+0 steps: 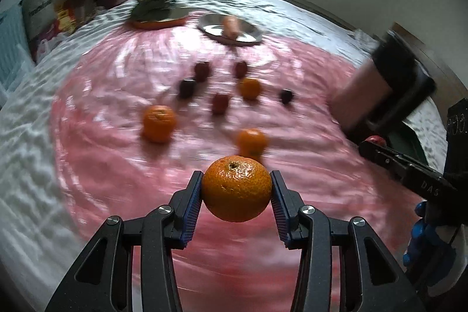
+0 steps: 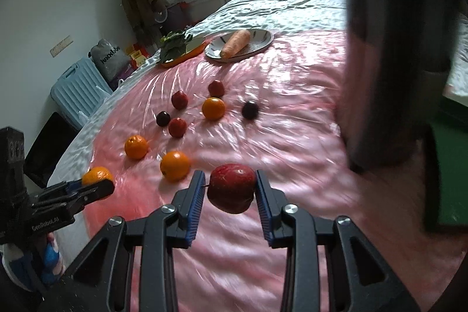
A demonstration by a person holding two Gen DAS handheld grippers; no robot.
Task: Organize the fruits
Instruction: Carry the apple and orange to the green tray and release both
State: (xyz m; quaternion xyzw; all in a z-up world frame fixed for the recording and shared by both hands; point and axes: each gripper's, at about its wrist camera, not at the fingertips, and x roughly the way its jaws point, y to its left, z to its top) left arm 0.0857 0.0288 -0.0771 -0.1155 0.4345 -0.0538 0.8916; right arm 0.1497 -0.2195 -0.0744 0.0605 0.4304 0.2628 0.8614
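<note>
My left gripper (image 1: 236, 192) is shut on an orange mandarin (image 1: 236, 190), held above the pink sheet (image 1: 117, 165); the same gripper (image 2: 96, 186) and its mandarin (image 2: 96, 176) show at the lower left of the right wrist view. My right gripper (image 2: 231, 189) is shut on a red apple (image 2: 232, 187), also lifted off the sheet. Loose on the sheet lie other mandarins (image 2: 175, 165) (image 2: 136, 146) (image 2: 213, 108), small red fruits (image 2: 177, 127) (image 2: 179, 99) (image 2: 216, 88) and dark plums (image 2: 250, 109) (image 2: 163, 118).
At the far end a silver plate (image 2: 260, 44) holds a carrot (image 2: 235, 44), beside an orange tray (image 2: 187, 53) with leafy greens (image 2: 172, 44). A dark upright object (image 2: 392, 48) stands close on the right. A blue suitcase (image 2: 76, 89) stands beside the bed.
</note>
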